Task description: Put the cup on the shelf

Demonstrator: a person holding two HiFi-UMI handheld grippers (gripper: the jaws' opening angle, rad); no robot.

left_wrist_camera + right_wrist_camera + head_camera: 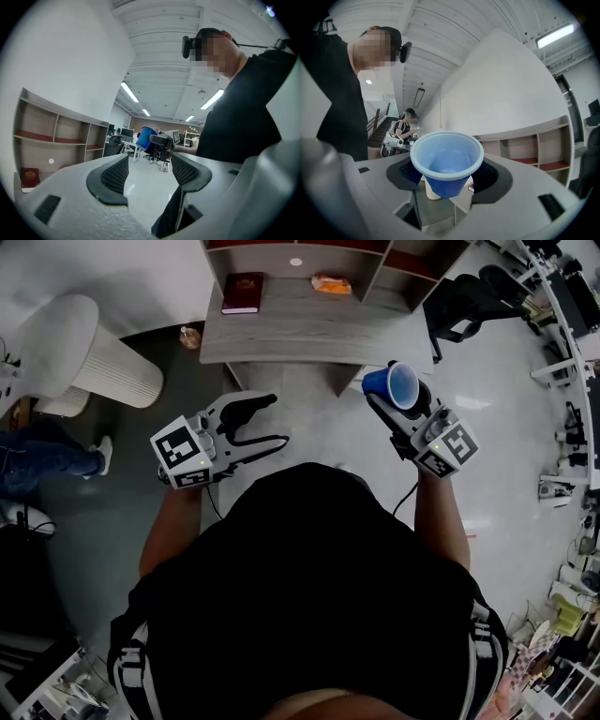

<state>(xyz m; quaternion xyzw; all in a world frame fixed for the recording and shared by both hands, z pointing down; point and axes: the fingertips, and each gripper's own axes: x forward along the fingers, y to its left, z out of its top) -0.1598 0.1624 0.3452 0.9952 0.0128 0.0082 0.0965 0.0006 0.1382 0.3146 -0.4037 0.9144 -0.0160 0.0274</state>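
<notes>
A blue plastic cup [394,384] is clamped between the jaws of my right gripper [397,401], held in the air with its mouth tilted up. In the right gripper view the cup [446,161] fills the gap between both pads of the right gripper [447,177]. My left gripper [277,420] is open with nothing in it, lower and to the left; in its own view the left gripper [150,172] frames only floor, with the cup [147,137] beyond. The grey wooden shelf unit [291,332] stands ahead of both grippers.
On the shelf lie a dark red book [242,292] and an orange packet [331,284]. A white ribbed column [94,357] stands at the left, and a black office chair [467,298] at the right. A person [407,126] stands far off.
</notes>
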